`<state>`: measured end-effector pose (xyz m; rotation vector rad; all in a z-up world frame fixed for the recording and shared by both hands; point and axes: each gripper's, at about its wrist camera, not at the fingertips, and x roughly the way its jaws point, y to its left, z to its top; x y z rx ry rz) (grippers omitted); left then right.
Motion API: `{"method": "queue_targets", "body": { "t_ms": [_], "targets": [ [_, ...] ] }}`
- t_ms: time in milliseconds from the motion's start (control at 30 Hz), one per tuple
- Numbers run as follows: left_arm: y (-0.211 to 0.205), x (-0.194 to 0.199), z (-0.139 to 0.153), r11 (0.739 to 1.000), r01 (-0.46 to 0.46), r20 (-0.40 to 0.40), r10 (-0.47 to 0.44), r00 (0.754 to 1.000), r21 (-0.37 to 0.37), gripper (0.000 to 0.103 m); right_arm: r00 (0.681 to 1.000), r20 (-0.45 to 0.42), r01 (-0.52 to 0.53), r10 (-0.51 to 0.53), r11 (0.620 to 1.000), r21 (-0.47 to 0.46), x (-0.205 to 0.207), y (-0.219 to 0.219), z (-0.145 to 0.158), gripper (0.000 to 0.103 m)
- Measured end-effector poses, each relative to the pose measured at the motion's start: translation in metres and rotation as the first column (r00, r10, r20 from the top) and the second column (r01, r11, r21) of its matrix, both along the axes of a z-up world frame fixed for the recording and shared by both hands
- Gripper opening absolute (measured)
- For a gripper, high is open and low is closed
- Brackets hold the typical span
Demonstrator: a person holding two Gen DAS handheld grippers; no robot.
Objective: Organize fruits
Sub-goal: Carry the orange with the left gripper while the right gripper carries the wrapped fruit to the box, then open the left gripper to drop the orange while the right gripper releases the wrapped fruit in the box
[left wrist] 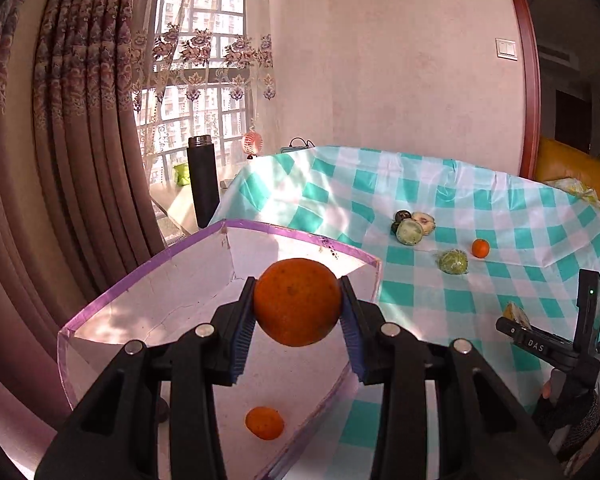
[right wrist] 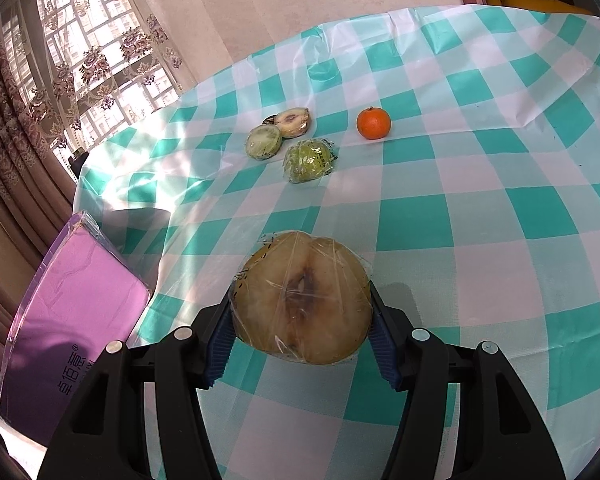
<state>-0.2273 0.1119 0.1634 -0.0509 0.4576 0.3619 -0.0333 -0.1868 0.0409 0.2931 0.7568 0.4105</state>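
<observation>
My left gripper [left wrist: 298, 304] is shut on a large orange [left wrist: 297, 302] and holds it above the open purple-edged box [left wrist: 148, 280]. A smaller orange [left wrist: 264, 423] lies on the box floor. My right gripper [right wrist: 300, 312] is shut on a plastic-wrapped halved pear [right wrist: 302, 298] above the checked tablecloth [right wrist: 500, 220]. On the table lie a small orange [right wrist: 373, 123], a wrapped green fruit [right wrist: 309, 160] and two cut fruit halves [right wrist: 263, 142] [right wrist: 293, 122]. These also show in the left wrist view: orange [left wrist: 480, 248], green fruit [left wrist: 453, 262], halves [left wrist: 410, 231].
The purple box side [right wrist: 76, 304] stands at the table's left edge in the right wrist view. A black flask [left wrist: 202, 180] stands on the sill beyond the box by the window and curtains. The right gripper's body [left wrist: 560, 344] shows at right in the left wrist view.
</observation>
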Motion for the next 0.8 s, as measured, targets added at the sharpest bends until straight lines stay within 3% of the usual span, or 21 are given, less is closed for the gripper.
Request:
{"method": "queue_targets", "body": {
  "t_ms": [233, 400, 667, 800],
  "targets": [
    [0.062, -0.014, -0.012, 0.993, -0.11, -0.056, 0.108, 0.993, -0.041, 0.04, 1.0, 0.014, -0.001, 0.001, 1.0, -0.007, -0.003, 0.016, 0.005, 0.058],
    [0.086, -0.021, -0.028, 0.986, -0.155, -0.108, 0.148, 0.983, -0.061, 0.04, 0.988, 0.062, -0.141, 0.141, 0.99, -0.006, -0.018, 0.073, 0.035, 0.058],
    [0.109, -0.03, -0.052, 0.976, -0.188, -0.166, 0.169, 0.971, -0.106, 0.04, 0.897, 0.209, -0.378, 0.389, 0.921, -0.089, -0.066, 0.181, 0.103, 0.058],
    [0.119, -0.033, -0.057, 0.972, -0.209, -0.184, 0.187, 0.965, -0.109, 0.04, 0.848, 0.253, -0.421, 0.465, 0.882, -0.21, -0.085, 0.228, 0.122, 0.058]
  ]
}}
